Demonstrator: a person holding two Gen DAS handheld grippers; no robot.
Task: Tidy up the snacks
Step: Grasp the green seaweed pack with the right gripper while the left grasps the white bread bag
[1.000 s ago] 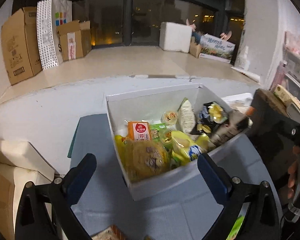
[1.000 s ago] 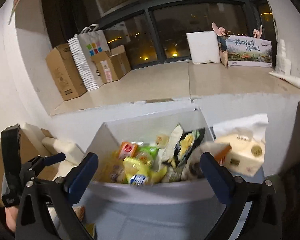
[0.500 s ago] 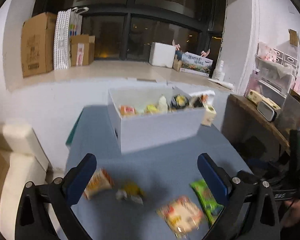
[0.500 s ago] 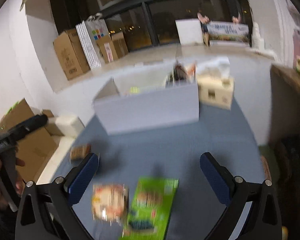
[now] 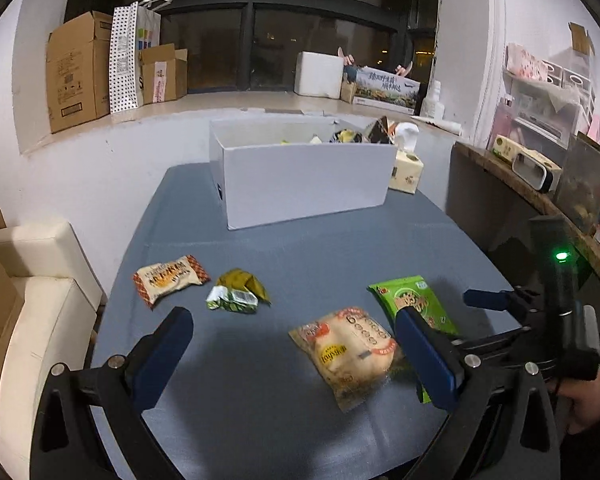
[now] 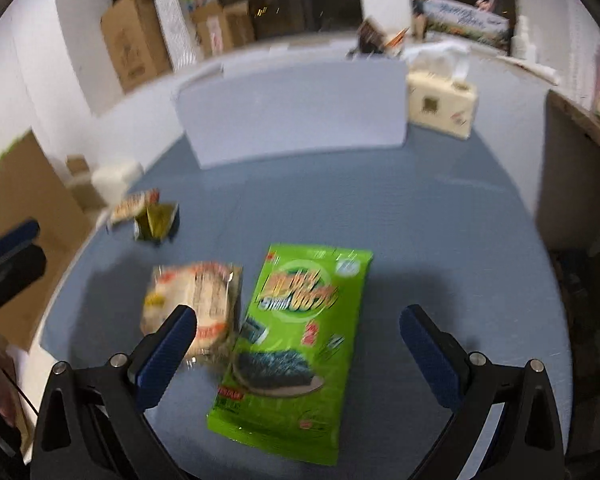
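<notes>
A white box point(image 5: 304, 176) holding several snacks stands at the far end of the blue-grey table point(image 5: 300, 256). Loose on the table lie an orange-and-white packet point(image 5: 168, 280), a crumpled olive-green wrapper point(image 5: 238, 292), a pale round-cake packet point(image 5: 346, 354) and a green seaweed bag point(image 6: 296, 344). My left gripper point(image 5: 296, 356) hovers open above the near table, between the wrapper and the pale packet. My right gripper point(image 6: 298, 348) is open, low over the green seaweed bag, which lies between its fingers. The right view is blurred.
A tissue box point(image 5: 406, 170) stands to the right of the white box. A wooden counter point(image 5: 540, 196) with clutter runs along the right. A cream sofa point(image 5: 32, 300) sits left of the table. Cardboard boxes point(image 5: 80, 72) line the window ledge.
Both grippers have pulled back from the white box and dropped toward the near table. The loose snacks have come into view; the right gripper now hangs over the green bag.
</notes>
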